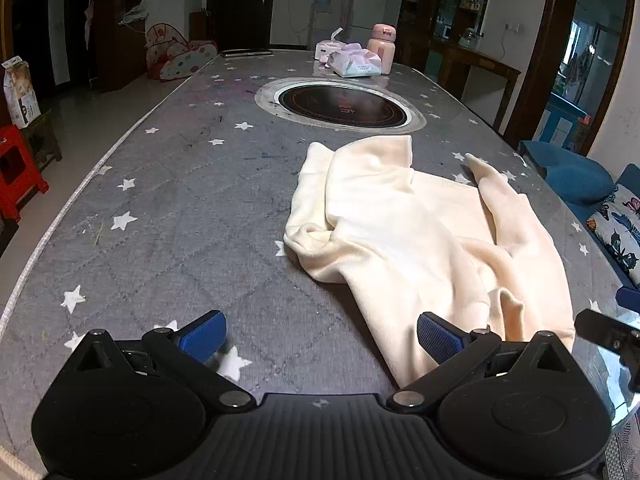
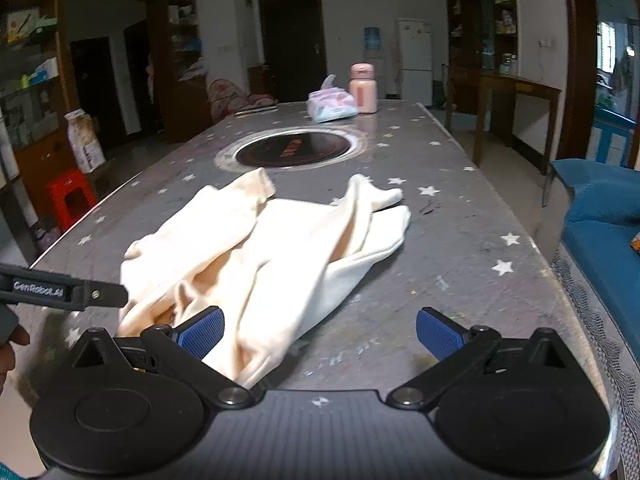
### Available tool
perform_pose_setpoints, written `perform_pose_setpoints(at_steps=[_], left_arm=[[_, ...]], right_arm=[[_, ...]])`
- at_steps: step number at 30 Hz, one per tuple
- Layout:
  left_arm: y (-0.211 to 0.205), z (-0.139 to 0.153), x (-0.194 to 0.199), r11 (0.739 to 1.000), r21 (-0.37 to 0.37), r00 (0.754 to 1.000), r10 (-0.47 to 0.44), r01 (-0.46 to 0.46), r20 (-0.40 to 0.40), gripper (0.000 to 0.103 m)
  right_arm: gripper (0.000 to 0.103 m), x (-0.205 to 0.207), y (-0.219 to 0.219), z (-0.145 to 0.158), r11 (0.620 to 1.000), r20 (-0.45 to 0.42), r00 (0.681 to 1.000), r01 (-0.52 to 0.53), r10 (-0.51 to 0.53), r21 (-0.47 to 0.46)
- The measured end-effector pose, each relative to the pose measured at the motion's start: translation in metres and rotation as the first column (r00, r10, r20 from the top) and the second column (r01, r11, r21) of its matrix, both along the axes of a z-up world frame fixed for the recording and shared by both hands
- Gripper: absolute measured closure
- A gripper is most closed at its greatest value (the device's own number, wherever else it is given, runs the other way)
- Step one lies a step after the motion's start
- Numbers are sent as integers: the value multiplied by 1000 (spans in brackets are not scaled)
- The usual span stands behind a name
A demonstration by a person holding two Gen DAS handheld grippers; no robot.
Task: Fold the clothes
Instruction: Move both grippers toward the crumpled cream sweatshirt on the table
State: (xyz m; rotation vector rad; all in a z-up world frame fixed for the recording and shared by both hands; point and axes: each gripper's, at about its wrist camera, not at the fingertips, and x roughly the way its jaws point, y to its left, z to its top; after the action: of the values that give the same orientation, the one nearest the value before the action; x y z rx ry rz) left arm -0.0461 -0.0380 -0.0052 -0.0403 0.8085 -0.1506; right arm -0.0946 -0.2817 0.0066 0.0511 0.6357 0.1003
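Note:
A cream garment point(image 1: 404, 232) lies crumpled on the grey star-patterned table point(image 1: 180, 208), its sleeves and hem bunched. My left gripper point(image 1: 320, 338) hovers over the table at the garment's near left edge, jaws wide open, nothing between the blue pads point(image 1: 202, 336). In the right wrist view the same garment point(image 2: 272, 256) spreads ahead and to the left. My right gripper point(image 2: 320, 336) stands open above its near corner, the left pad point(image 2: 202, 332) over the cloth without pinching it. The left gripper's body point(image 2: 64, 288) shows at the left edge there.
A round inset hotplate point(image 1: 344, 106) sits mid-table beyond the garment. A pink flask point(image 1: 382, 48) and tissue packs point(image 1: 354, 62) stand at the far end. A red stool point(image 1: 16, 172) is on the floor left; a blue sofa point(image 2: 600, 224) runs along the right edge.

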Motion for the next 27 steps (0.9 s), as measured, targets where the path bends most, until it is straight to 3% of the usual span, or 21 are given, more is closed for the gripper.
perform_pose_setpoints(at_steps=[4, 27], left_arm=[[-4, 1, -6, 999, 54, 1000, 8, -9, 25, 0], [-16, 0, -19, 997, 73, 1000, -16, 15, 17, 0]], right_arm=[[0, -7, 3, 0, 1000, -12, 1000, -15, 15, 0], [0, -24, 21, 0, 998, -35, 998, -59, 58, -36]])
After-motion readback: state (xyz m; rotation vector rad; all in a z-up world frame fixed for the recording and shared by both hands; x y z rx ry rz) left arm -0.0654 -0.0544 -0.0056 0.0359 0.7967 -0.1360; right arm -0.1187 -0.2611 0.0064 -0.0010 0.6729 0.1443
